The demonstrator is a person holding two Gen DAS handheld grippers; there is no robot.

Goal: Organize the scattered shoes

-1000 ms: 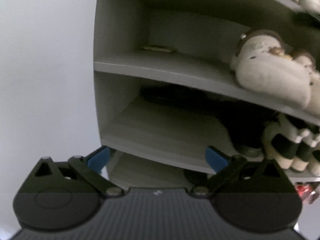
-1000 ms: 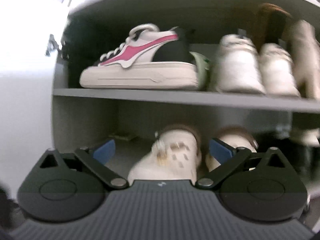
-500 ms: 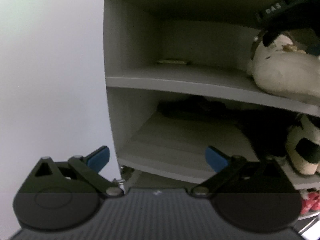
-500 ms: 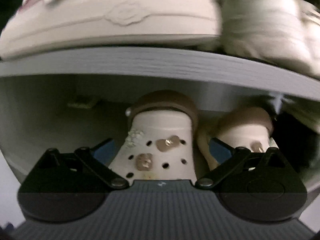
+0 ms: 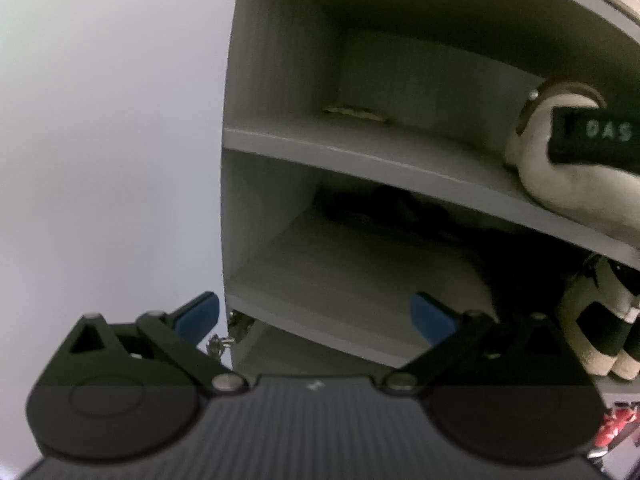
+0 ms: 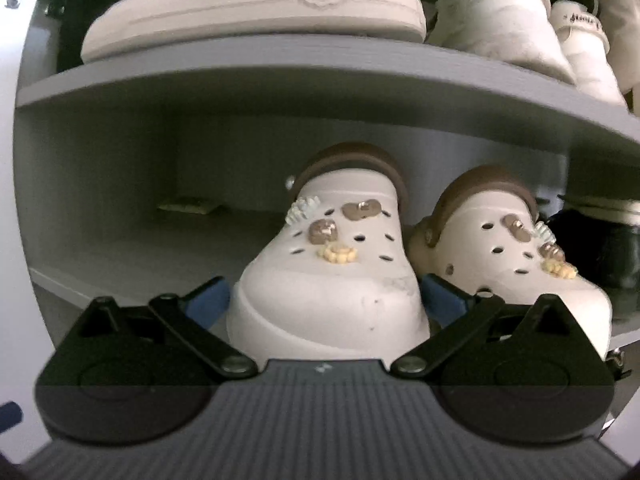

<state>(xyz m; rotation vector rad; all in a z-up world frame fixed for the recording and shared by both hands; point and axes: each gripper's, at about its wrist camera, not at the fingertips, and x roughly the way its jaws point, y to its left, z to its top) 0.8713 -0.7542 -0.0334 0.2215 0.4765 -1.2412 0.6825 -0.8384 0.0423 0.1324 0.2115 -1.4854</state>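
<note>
The right gripper straddles a cream clog on the grey shoe shelf, fingers spread, seemingly not touching; the left gripper hangs spread, empty.

Non-task items, referenced to the shelf unit

Grey shelf unit; plain white wall just left of it. Small flat yellowish scrap lies at the back of its middle shelf; metal hinge hardware by its lower left corner.
</note>
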